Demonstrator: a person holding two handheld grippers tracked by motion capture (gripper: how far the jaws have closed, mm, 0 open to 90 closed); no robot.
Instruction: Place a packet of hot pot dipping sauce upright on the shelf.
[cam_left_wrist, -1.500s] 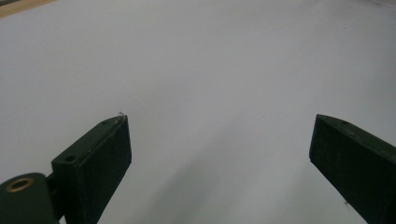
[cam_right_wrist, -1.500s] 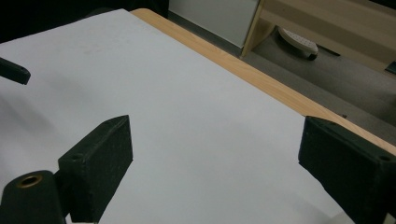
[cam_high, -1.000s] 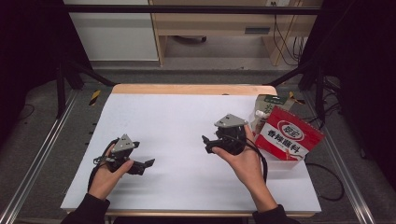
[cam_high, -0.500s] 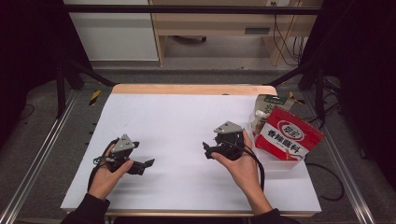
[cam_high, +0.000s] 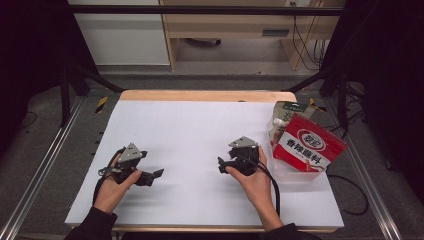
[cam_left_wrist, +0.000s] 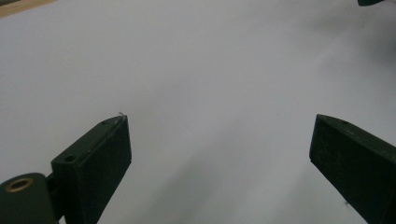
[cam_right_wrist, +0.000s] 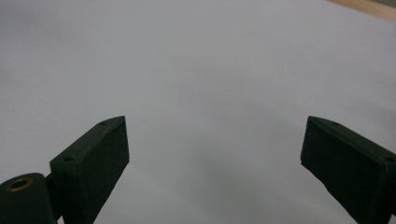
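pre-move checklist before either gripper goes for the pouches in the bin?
1. Left gripper open, nothing between the fingers: ok.
2. Right gripper open, nothing held: ok.
3. White table bare between the grippers: ok.
4. Red pouch at the front of the clear bin, leaning, label readable: ok.
5. Green pouch behind it, mostly covered; how it sits: cannot tell.
6. Right gripper aimed at the bin: not ok, it faces away from it.

White-covered table (cam_high: 190, 130) with wooden far edge; beyond, pale cabinet (cam_high: 120, 40), perhaps a yellow-black tool (cam_high: 101, 103) on floor.
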